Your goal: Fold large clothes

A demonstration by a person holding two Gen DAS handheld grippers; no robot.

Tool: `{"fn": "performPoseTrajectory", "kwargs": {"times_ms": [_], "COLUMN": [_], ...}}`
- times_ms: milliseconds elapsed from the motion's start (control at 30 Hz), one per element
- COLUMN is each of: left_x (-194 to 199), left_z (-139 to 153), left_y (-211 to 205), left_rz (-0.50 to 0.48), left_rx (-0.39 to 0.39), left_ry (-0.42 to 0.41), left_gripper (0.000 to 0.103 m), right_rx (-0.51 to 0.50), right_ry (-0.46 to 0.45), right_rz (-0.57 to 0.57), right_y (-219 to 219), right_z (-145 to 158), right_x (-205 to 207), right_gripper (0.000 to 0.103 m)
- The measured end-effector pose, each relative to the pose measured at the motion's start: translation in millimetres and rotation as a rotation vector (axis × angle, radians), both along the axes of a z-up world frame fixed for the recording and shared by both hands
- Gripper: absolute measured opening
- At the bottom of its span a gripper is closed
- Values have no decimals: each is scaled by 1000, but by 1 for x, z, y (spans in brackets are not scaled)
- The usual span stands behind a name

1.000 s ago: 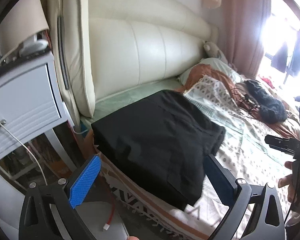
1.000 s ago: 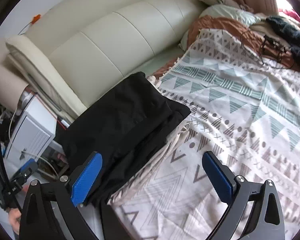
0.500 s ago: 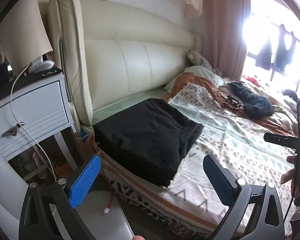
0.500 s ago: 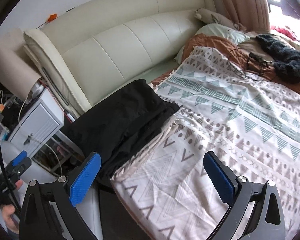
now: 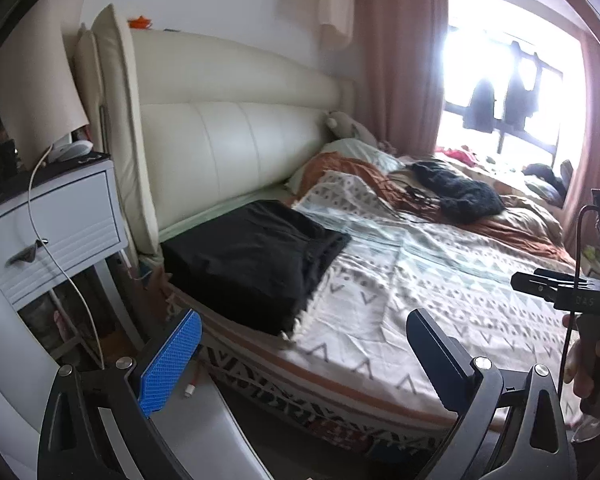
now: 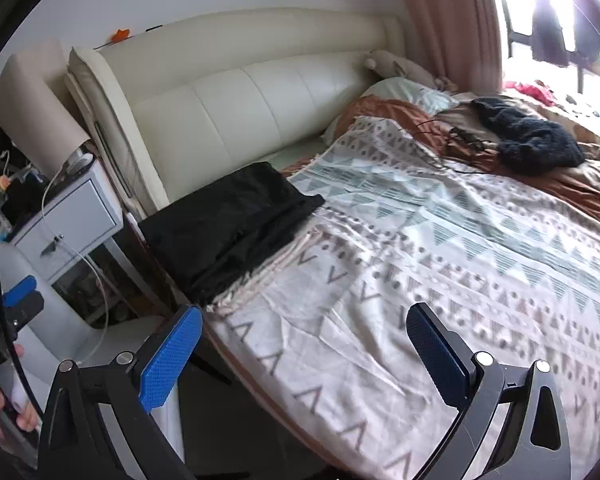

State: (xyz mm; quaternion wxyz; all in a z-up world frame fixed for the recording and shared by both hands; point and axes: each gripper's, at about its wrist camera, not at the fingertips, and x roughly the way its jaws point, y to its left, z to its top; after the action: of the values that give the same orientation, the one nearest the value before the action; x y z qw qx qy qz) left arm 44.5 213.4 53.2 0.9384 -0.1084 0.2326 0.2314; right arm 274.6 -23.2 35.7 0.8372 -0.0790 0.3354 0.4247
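Cream padded headboard (image 5: 236,148); white nightstand (image 5: 56,236) left; pink curtain (image 5: 400,60); bright window (image 5: 508,80).

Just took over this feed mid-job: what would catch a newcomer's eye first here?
The folded black garment lies at the bed's near corner by the cream headboard, stark against the patterned blanket. A dark fuzzy heap sits farther up the bed. Both grippers, left and right, hang open and empty.
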Motion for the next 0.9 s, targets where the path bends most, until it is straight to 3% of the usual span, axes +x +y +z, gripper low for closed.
{"fn": "performPoseTrajectory", "kwargs": {"times_ms": [533,900], "left_x": [-23,-48], "left_z": [-23,-39], "left_y": [-75,-113], "left_rz": [-139,-199], "left_rx": [5,15], "left_ry": [-38,-63], "left_gripper": [102,102], "right_rx": [28,46], "right_ry": [-63,-86], "right_rz": [-194,-298], "right_y": [-117,-166], "right_z": [-11,-27], "right_x": [-72,-115], "right_gripper": [102,102]}}
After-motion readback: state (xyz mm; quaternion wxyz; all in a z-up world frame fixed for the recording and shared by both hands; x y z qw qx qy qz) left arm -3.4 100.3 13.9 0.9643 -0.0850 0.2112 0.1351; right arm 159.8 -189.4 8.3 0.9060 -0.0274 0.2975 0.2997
